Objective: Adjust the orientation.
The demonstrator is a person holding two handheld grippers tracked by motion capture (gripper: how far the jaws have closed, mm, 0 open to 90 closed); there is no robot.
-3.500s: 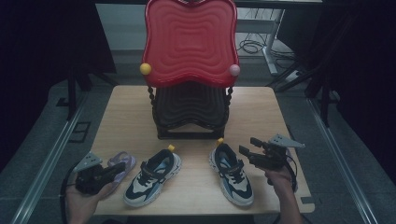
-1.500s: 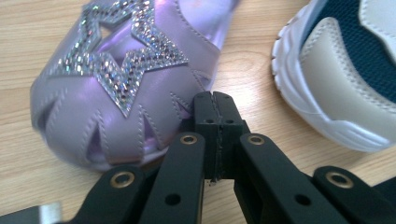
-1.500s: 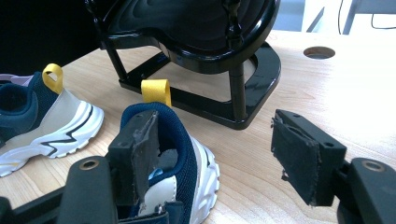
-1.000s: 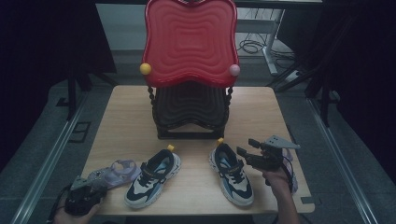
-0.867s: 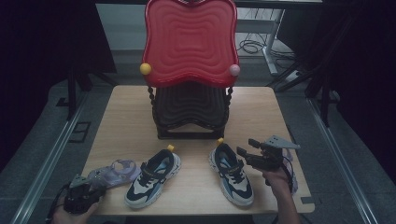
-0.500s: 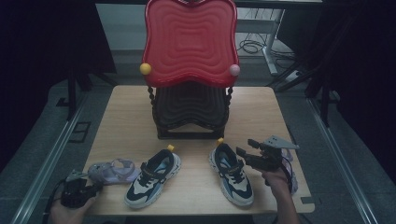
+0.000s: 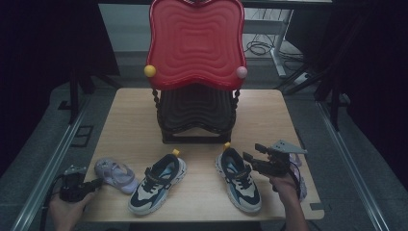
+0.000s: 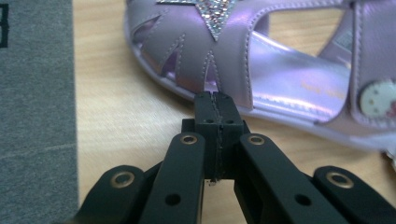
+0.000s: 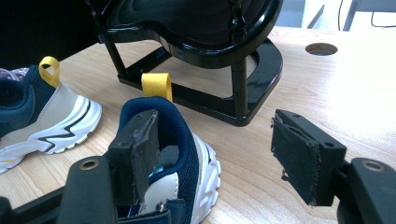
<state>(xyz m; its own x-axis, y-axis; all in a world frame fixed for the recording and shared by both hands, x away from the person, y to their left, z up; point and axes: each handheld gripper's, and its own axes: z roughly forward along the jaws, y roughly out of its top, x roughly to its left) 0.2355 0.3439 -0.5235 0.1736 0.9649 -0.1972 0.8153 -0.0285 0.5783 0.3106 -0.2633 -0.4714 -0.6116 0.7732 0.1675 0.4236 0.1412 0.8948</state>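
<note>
1 lilac sandal [image 7: 114, 172] lies flat, long axis slanting right-downward.

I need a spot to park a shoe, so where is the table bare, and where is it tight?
Bare wood lies on both sides of the black rack, out to the table edges, widest at the far right corner. A smaller patch sits between the two sneakers. The front left is crowded: the purple sandal lies beside the left sneaker.
</note>
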